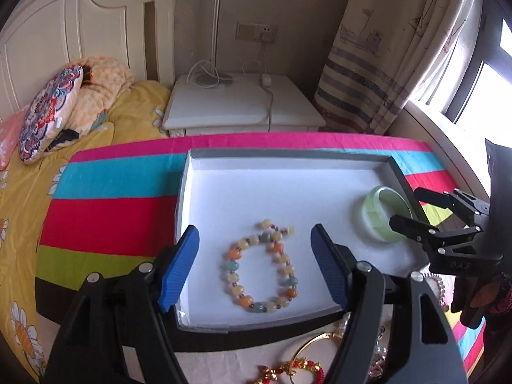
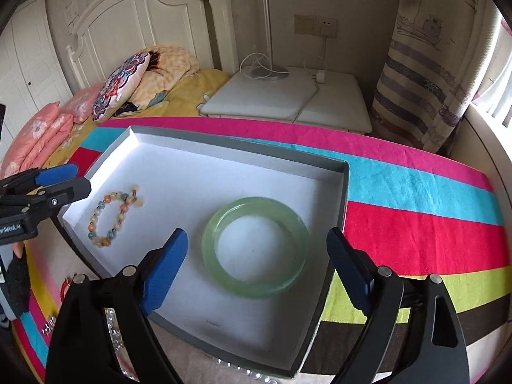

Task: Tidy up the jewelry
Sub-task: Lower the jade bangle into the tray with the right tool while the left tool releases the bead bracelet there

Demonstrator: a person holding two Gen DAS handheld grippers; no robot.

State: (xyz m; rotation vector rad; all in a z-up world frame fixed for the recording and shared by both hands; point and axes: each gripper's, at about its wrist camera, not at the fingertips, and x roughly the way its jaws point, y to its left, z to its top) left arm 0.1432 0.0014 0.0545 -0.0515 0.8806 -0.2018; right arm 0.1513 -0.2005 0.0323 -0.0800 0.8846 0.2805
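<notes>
Placing looks finished: both claws, left claw (image 1: 254, 267) and right claw (image 2: 257, 267), stand wide and empty above the shallow white cardboard tray (image 2: 345, 192), where the multicoloured stone bead bracelet (image 1: 260, 267) and pale green jade bangle (image 2: 256, 247) lie, so next should come the loose jewellery near the tray.

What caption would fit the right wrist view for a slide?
Open right gripper above a green bangle lying in a white-lined box, with a beaded bracelet at the box's left side.

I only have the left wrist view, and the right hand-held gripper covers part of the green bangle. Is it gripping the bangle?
Observer: No. The right hand-held gripper is open, and both blue pads are clear of the green bangle, which lies flat in the tray.
Operator: Is anything loose by the tray's near edge on that side?
Observer: Yes, a few clear beads lie just outside it.
</notes>
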